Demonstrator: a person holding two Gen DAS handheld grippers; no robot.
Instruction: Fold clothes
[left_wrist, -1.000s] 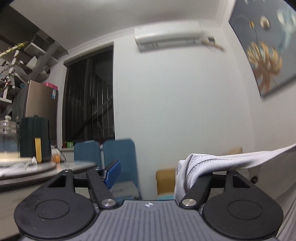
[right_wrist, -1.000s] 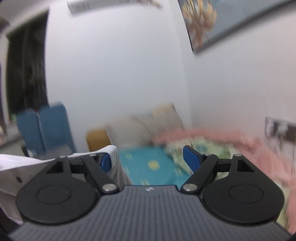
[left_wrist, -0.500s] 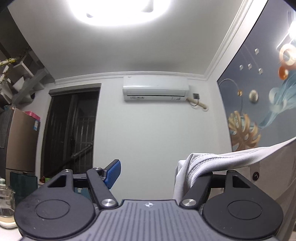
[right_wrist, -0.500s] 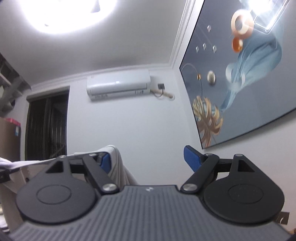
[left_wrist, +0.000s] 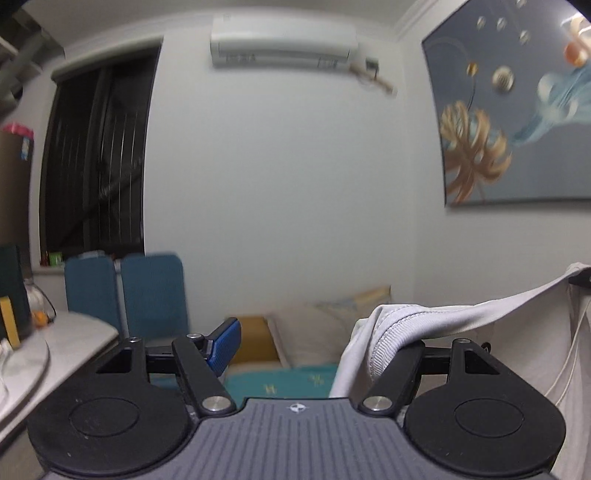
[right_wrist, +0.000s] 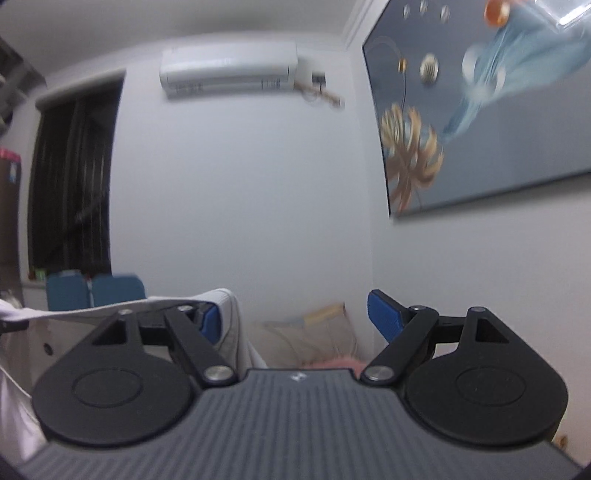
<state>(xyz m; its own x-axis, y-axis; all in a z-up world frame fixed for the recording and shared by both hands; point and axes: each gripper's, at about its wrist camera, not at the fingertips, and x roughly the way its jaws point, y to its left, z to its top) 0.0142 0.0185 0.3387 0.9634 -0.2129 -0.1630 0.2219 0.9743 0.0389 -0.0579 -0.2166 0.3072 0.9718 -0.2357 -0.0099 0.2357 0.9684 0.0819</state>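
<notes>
Both grippers have tipped down from the ceiling light toward the air conditioner (left_wrist: 282, 48) wall, level and side by side. Left gripper (left_wrist: 299, 341) stands spread wide, the shirt (left_wrist: 436, 319) draped over its right finger. Right gripper (right_wrist: 291, 317) is likewise spread, shirt hem (right_wrist: 122, 308) hooked over its left finger, cloth stretched between them below the air conditioner.

Air conditioner (left_wrist: 282, 42) lettering: a small dark strip sat at 7 o'clock on its front, too blurred to read.
Left gripper (left_wrist: 295, 349) emblem: a small round mark (left_wrist: 294, 407) stood on the ribbed grey body, no letters legible.
Right gripper (right_wrist: 291, 319) emblem: a like mark (right_wrist: 297, 377), also unreadable.
Readable text: none.
</notes>
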